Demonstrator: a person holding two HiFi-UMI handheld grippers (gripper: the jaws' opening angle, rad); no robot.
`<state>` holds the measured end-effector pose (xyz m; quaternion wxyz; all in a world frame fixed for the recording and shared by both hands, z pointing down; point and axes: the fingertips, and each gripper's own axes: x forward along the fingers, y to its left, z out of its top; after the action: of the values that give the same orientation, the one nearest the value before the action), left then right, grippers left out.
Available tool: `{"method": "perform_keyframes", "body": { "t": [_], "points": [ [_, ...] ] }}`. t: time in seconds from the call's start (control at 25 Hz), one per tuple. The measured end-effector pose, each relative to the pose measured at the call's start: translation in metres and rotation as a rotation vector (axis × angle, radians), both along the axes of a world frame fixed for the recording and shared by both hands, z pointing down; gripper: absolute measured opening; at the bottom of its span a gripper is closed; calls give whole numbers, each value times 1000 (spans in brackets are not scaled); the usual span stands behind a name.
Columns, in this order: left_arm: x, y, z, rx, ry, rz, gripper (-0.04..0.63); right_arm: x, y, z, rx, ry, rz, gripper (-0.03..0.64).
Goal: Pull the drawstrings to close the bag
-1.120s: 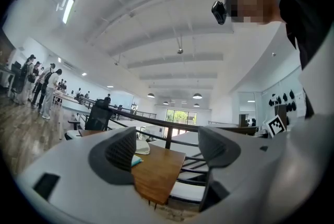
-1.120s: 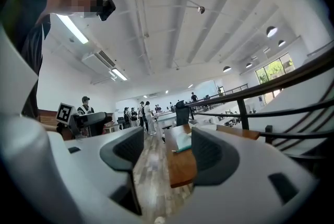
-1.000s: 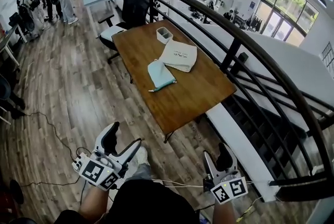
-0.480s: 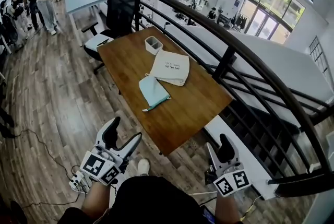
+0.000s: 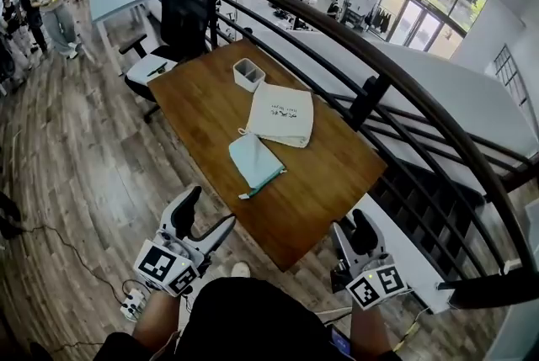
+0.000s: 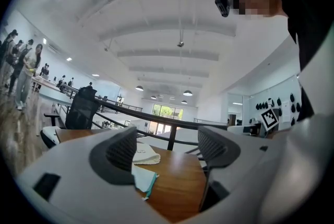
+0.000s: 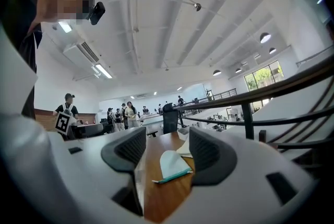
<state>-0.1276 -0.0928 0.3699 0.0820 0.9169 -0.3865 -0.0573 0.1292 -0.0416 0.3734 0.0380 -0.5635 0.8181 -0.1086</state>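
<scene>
1. On the wooden bench [image 5: 328, 174], a cream bag [image 5: 283, 114] lies flat toward the far side, with small print on its face.
2. A teal bag [image 5: 255, 164] lies flat just beside the cream bag's near corner, closer to the person. Whether the two touch cannot be told. A teal cord end sticks out at its near edge.
3. An open grey box [image 5: 248, 74] stands just beyond the cream bag's far corner.
4. The left gripper [image 5: 210, 212] is held off the bench, in front of its near edge and over the wood floor [image 5: 93, 157]. Its fingers [image 6: 122, 151] stand wide apart with nothing between them, and both bags show through the gap, well apart from it.
5. The right gripper [image 5: 352, 226] is held by the bench's near right corner. Its fingers [image 7: 128, 149] are apart and grip nothing, and they have just been closing a little. The teal bag lies well ahead of them.
6. A black chair [image 5: 187, 4] stands at the bench's far end.
7. A black railing [image 5: 368, 101] runs along the bench's right side.
8. People [image 5: 46, 2] stand at the far left.
</scene>
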Motion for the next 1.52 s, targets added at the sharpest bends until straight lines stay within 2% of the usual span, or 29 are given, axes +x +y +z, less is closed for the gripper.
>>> {"method": "perform_keyframes", "body": {
  "t": [0.16,0.28,0.48,0.68,0.96,1.12,1.28,1.44,1.52],
  "points": [
    [-5,-22,19,-18,-5,-10,371,-13,-19,12,-23,-17,-9,255],
    [-6,-35,29,-24,2,-29,373,-15,-24,15,-33,9,-3,253],
    [15,-54,34,-38,-10,22,373,-3,-29,19,-55,7,39,253],
    [29,-63,28,-37,-15,22,373,8,-57,27,-99,49,10,253],
    [35,-80,29,-93,-25,-85,373,13,-126,44,-164,137,-133,250],
    [38,-88,38,-127,-35,-158,373,9,-172,79,-223,197,-238,235],
    [31,-90,54,-184,-59,-233,373,-4,-205,123,-314,147,-299,222],
    [25,-87,65,-228,-112,-293,373,-14,-231,165,-376,173,-322,221],
    [23,-85,72,-250,-122,-317,373,-18,-245,185,-437,102,-315,212]
  ]
}}
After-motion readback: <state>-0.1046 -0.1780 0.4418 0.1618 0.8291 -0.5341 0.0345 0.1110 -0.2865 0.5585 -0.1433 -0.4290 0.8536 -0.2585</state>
